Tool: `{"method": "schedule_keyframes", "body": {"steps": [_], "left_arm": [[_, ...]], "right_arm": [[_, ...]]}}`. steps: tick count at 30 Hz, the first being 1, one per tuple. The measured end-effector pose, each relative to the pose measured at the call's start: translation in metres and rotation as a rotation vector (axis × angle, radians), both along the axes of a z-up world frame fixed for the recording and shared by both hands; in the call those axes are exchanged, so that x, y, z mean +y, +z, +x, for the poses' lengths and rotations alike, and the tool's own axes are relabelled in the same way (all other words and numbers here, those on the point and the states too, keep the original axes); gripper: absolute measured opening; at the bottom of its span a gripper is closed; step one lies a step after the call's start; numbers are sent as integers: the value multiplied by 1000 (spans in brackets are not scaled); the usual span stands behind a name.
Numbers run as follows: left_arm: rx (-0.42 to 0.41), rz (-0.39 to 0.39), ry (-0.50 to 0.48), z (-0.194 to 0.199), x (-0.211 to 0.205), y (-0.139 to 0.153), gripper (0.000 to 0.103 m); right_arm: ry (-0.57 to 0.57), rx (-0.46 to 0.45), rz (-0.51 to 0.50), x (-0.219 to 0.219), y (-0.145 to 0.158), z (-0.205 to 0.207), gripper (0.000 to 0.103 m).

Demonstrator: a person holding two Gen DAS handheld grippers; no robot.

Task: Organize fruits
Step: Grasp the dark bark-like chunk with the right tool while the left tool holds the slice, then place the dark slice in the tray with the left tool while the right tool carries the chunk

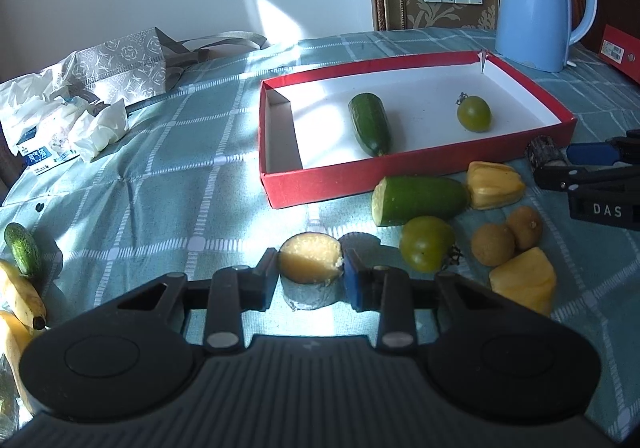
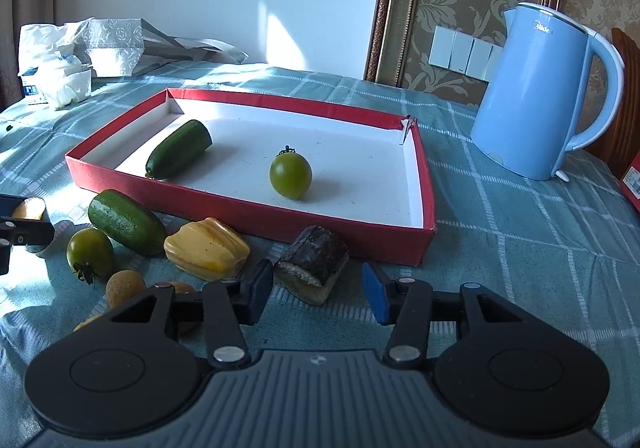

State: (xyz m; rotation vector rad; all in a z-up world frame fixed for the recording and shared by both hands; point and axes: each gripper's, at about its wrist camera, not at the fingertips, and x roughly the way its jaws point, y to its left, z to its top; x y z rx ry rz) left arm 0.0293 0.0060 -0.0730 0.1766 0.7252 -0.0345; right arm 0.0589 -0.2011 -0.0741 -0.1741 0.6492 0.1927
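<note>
My left gripper (image 1: 310,272) is shut on a round chunk with a pale yellow cut top (image 1: 310,258), just above the checked cloth. My right gripper (image 2: 318,284) is open around a dark-skinned chunk (image 2: 312,272); the blue right pad stands clear of it. The red tray (image 1: 320,184) holds a cucumber piece (image 1: 370,124) and a green tomato (image 1: 474,113). In front of the tray lie a cucumber half (image 1: 418,200), a green tomato (image 1: 427,244), a yellow fruit piece (image 1: 494,186), two brown round fruits (image 1: 493,245) and a yellow wedge (image 1: 524,280).
A blue kettle (image 2: 540,96) stands behind the tray's right end. A patterned bag and tissues (image 1: 120,64) lie at the far left. A small cucumber (image 1: 22,248) and bananas (image 1: 22,296) sit at the left edge. A red box (image 1: 620,52) is at the far right.
</note>
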Motion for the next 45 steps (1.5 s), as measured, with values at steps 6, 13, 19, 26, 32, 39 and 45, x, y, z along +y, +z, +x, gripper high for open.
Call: {"method": "schedule_keyframes", "body": {"steps": [6,13,19,26,32,39,45], "left_arm": [[5,-11,10,-4,4,1,32],[16,-23,23,-8,10,1,32],[25,-33,28,-8,12,3,32],[19,-37,29,-6,12,6,32],[14,-42,31,-7,13,9,32],[7,-50,25,-6,12,15,32],[-5,-40,-9,3,3,21,32]], "right_arm": [[-24,18,-5,6,-4,9,41],[-25,27,-17,10,-7,16,38],[-29,23,-29,12,-8,16,34],[-33,-3,-39,9,-2,8,33],[-31,-43,-68,0,9,-9,33],[-64,-35,-54,-15,13,-20,33],[-76,-42,-50,-19,16,-24,33]]}}
